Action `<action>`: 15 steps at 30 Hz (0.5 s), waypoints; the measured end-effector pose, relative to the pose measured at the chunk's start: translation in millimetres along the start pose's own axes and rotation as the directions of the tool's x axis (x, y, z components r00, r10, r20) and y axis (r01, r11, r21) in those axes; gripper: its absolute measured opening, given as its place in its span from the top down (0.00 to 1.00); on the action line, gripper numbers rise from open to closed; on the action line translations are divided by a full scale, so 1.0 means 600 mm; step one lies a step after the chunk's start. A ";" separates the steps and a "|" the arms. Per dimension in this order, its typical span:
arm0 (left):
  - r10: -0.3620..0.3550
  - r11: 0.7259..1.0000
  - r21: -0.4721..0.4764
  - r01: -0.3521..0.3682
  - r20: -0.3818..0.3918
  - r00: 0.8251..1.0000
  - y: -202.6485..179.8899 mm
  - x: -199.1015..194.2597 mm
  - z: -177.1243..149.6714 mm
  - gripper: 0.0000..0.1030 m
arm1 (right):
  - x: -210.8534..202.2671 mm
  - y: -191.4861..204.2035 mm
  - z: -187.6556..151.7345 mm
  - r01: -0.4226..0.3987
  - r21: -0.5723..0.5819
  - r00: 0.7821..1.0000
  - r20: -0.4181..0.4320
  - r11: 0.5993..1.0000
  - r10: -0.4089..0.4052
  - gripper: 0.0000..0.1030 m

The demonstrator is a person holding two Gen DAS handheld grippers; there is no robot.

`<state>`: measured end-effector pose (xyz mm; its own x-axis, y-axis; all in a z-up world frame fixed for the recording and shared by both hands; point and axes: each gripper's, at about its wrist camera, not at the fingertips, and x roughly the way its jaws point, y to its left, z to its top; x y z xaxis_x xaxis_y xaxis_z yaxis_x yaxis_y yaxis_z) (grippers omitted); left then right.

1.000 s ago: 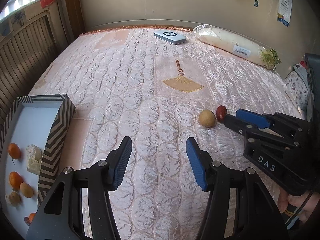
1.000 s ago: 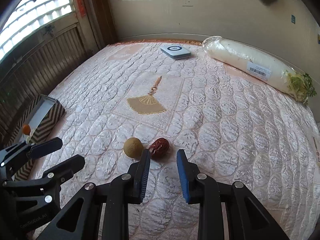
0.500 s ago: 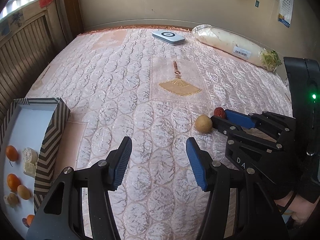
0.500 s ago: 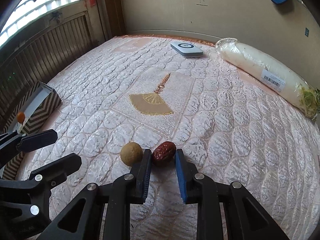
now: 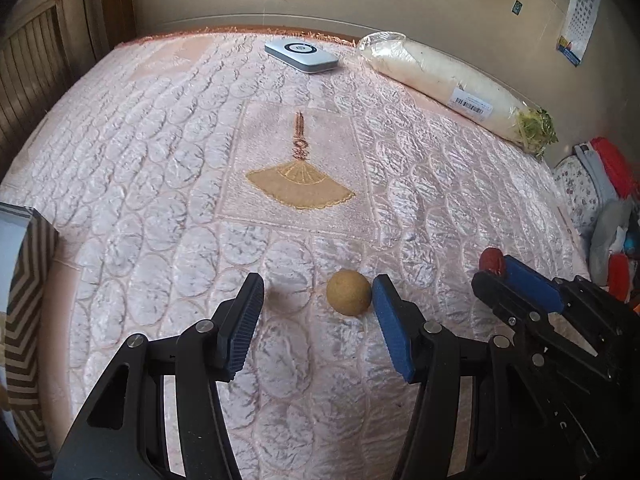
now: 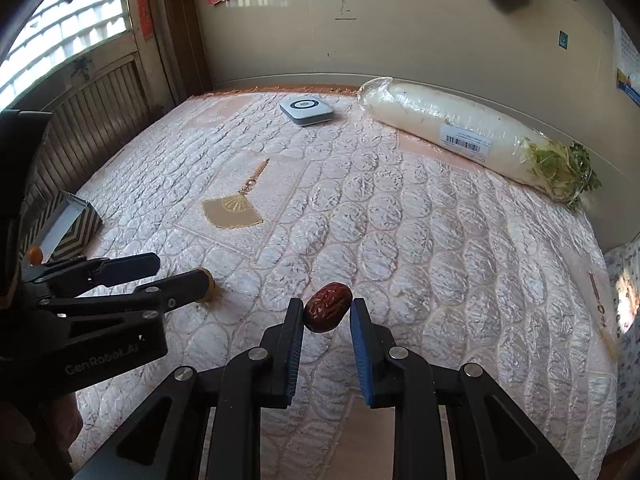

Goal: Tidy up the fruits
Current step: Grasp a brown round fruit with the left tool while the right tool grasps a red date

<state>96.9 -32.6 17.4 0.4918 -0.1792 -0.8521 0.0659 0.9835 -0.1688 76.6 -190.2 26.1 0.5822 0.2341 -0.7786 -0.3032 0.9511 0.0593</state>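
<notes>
My right gripper is shut on a dark red date and holds it above the quilted cloth; the date also shows in the left wrist view at that gripper's tips. My left gripper is open, its jaws standing on either side of a round tan fruit, which lies on the cloth close to the right pad. In the right wrist view that fruit is mostly hidden behind the left gripper's finger. The striped fruit box stands at the left edge.
A wrapped white radish lies at the back right. A flat white device sits at the back centre. A fan is embroidered on the cloth. Wooden panelling runs along the left. Clutter lies off the right edge.
My right gripper closed on the date and lifted it off the cloth. My left gripper moved right and forward until its jaws stand around the tan fruit.
</notes>
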 end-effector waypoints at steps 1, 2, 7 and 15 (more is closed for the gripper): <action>-0.001 1.000 0.003 0.001 -0.002 1.000 -0.003 0.002 0.001 0.45 | -0.001 0.000 0.000 -0.002 0.000 1.000 0.001 1.000 0.002 0.78; 0.000 1.000 0.014 0.000 0.000 1.000 -0.006 0.004 0.000 0.45 | -0.001 0.003 0.001 -0.004 0.000 1.000 0.003 1.000 0.004 0.78; 0.010 1.000 0.028 -0.010 0.007 1.000 -0.009 0.012 -0.001 0.71 | -0.006 0.008 0.000 -0.014 0.019 1.000 0.011 1.000 0.013 0.78; -0.022 1.000 0.020 0.022 -0.005 1.000 0.010 -0.011 -0.013 0.78 | -0.026 0.030 -0.018 -0.021 0.027 1.000 0.018 0.999 0.020 0.78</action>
<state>87.5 -25.6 17.9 0.4861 -0.2011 -0.8504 0.0946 0.9795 -0.1776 54.1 -178.8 32.6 0.5896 0.2572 -0.7656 -0.2952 0.9510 0.0922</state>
